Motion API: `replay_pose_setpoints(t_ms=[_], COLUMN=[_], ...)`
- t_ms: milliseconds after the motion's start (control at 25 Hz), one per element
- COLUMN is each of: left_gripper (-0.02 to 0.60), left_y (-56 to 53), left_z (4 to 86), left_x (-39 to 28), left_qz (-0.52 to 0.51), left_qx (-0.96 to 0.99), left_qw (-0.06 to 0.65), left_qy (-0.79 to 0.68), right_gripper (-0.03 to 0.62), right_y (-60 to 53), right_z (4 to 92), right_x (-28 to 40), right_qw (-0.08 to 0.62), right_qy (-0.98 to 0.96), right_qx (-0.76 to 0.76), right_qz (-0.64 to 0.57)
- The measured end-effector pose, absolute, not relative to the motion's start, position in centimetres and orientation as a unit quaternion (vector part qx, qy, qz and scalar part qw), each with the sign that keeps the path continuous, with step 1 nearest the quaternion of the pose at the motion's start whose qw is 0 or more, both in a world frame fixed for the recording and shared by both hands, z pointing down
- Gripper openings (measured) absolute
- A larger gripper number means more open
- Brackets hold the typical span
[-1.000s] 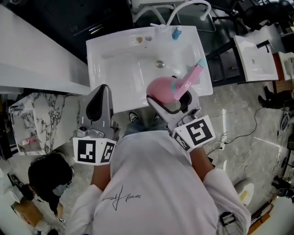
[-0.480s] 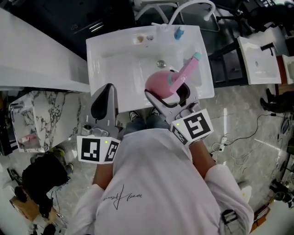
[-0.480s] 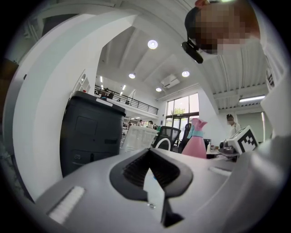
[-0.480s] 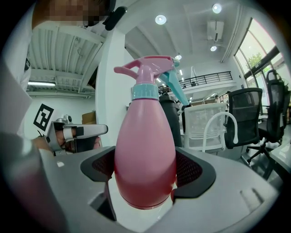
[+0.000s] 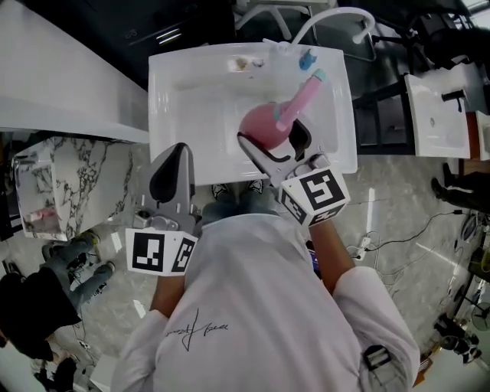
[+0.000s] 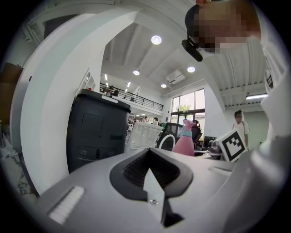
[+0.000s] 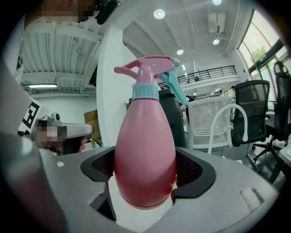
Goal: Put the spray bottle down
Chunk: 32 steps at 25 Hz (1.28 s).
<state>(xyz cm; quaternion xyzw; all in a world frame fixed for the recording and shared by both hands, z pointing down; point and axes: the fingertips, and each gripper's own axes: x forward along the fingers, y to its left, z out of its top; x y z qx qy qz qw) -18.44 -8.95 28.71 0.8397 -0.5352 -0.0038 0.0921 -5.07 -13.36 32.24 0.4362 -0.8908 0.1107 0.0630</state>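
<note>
A pink spray bottle (image 5: 260, 125) with a teal collar and trigger hangs upright over the basin of the white sink (image 5: 164, 99). My right gripper (image 5: 274, 142) is shut on its round body; in the right gripper view the bottle (image 7: 145, 154) fills the gap between both dark pads. My left gripper (image 5: 170, 171) is shut and holds nothing; it hovers at the sink's front left edge. In the left gripper view its jaws (image 6: 150, 170) meet, and the bottle (image 6: 184, 141) shows small off to the right.
A curved white faucet (image 5: 337, 15) stands at the sink's back, with a small blue item (image 5: 306, 58) and a yellowish one (image 5: 241, 65) beside it. A white counter (image 5: 46, 84) and marbled block (image 5: 53, 191) lie left. Another sink (image 5: 436, 115) stands right.
My right gripper has carried the bottle away from the front rim and further over the basin. The left gripper has stayed nearly still.
</note>
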Motion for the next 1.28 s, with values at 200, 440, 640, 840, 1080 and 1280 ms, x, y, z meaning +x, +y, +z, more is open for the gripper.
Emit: replay_pose_setpoints(t_ms=[200, 440, 640, 840, 1080, 1280], left_gripper=[0.052, 0.052, 0.052, 0.052, 0.054, 0.052], left_y=[-8.7, -8.7, -8.5, -8.5, -8.6, -8.6], left_z=[29.1, 29.4, 29.7, 29.8, 30.5, 30.7], left_x=[-18.8, -19.3, -18.9, -18.8, -19.3, -19.5], left_qz=[0.0, 0.004, 0.006, 0.005, 0.012, 0.017], left_qx=[0.835, 0.831, 0.832, 0.834, 0.834, 0.835], left_qw=[0.097, 0.1, 0.105, 0.109, 0.115, 0.119], left_qy=[-0.542, -0.548, -0.544, -0.541, -0.539, -0.537], right_gripper=[0.373, 0.373, 0.373, 0.373, 0.373, 0.373], right_y=[-14.9, -16.7, -17.9, -19.4, -21.0, -22.2], right_z=[33.1, 34.7, 36.2, 37.6, 39.6, 41.2], right_x=[-5.8, -6.4, -6.4, -6.5, -6.9, -7.4], right_qw=[0.073, 0.084, 0.097, 0.11, 0.124, 0.133], right_qy=[-0.894, -0.896, -0.896, -0.896, -0.893, -0.891], right_qx=[0.429, 0.424, 0.42, 0.415, 0.414, 0.413], right_qz=[0.106, 0.105, 0.109, 0.115, 0.126, 0.133])
